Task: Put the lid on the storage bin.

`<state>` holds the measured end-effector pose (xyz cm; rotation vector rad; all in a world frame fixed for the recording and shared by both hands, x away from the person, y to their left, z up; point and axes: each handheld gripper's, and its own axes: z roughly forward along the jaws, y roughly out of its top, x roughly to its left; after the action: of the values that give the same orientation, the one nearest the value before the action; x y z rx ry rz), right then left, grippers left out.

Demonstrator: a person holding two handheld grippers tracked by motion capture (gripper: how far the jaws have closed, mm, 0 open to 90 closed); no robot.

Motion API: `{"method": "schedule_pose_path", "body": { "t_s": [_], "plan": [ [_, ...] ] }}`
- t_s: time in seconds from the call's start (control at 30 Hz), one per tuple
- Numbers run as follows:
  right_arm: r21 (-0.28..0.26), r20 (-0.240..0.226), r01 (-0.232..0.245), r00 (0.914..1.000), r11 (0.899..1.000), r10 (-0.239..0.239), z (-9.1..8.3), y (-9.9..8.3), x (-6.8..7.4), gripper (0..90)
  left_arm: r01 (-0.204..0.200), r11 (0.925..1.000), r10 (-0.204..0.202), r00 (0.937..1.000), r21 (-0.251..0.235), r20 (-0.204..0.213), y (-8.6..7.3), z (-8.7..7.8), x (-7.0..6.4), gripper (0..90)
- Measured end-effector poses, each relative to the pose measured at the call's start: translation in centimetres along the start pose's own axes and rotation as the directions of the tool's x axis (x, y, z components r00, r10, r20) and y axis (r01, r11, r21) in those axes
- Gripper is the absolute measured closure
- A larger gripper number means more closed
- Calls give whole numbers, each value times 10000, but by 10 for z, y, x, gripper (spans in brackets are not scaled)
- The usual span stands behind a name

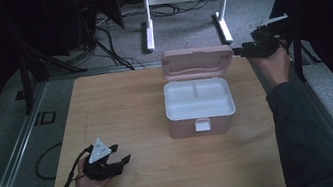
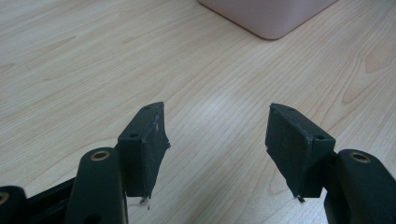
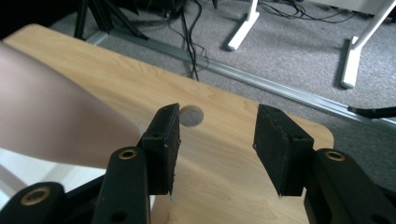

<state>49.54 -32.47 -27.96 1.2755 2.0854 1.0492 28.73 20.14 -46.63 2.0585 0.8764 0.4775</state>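
Pale pink plastic box (image 1: 199, 99) with rounded corners sits mid-table on the light wood-grain tabletop (image 1: 131, 109), its hinged lid (image 1: 197, 61) standing up. Right gripper (image 1: 254, 48) hovers at the lid's right edge, jaws spread, empty. Left gripper (image 1: 119, 156) rests well left of the box, jaws apart, empty.

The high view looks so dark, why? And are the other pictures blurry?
High view: dim, black corners, only the table and pink box lit. Left gripper view: brighter, a pale glare patch on the wood. Right gripper view: the pink lid close up is blurred.
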Motion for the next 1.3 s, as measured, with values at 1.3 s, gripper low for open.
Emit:
{"method": "schedule_pose_path", "body": {
  "t_s": [1.3],
  "plan": [
    [-528,-554,182,9982,9984,-211,-11,5,13,501,-23,10000,23,10000,68,28,0,1,0,383]
  ]
}}
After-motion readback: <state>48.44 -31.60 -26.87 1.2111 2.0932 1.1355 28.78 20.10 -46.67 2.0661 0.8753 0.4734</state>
